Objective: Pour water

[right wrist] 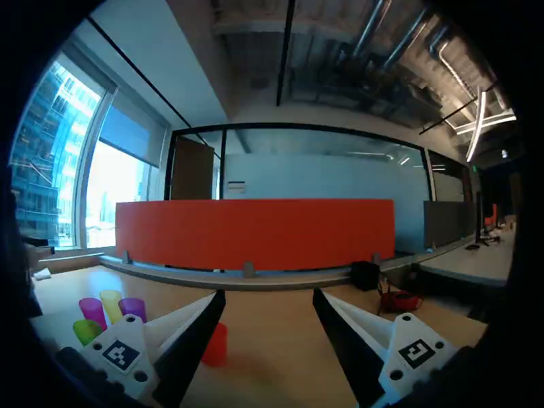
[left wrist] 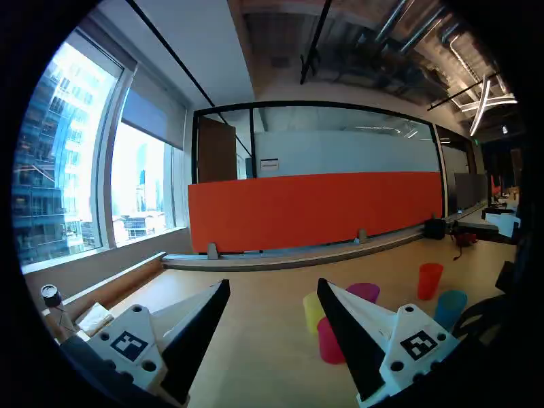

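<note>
We hold the left gripper spread wide and empty over the table, near a yellow cup. Our right gripper gapes empty too, near a red cup.

1. A yellow cup, a pink cup and a purple cup are standing upright in a tight cluster on the wooden tabletop.
2. An orange-red cup is standing upright, apart from that cluster, and a teal cup is sitting near it.
3. In the right gripper view, a green cup is standing just beside the cluster.
</note>
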Demonstrator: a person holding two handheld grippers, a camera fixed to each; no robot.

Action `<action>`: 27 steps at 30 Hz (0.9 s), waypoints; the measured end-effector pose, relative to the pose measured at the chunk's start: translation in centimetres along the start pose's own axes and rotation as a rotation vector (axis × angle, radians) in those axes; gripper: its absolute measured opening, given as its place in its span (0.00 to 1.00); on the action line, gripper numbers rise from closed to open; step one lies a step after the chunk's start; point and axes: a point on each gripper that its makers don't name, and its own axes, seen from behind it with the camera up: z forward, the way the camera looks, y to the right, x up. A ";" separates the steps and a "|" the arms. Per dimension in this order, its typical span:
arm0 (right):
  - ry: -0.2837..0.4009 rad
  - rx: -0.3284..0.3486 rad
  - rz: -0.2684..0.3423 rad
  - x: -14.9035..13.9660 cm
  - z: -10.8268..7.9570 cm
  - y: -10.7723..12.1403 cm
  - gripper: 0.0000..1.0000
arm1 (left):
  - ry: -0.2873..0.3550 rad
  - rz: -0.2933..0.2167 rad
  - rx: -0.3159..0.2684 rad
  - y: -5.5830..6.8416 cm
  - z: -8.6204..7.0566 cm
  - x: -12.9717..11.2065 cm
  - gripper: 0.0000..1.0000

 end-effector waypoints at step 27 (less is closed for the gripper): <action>0.000 -0.046 0.012 0.4 -1.8 1.2 0.99 | 0.023 -0.002 0.014 0.8 -0.5 -3.2 0.95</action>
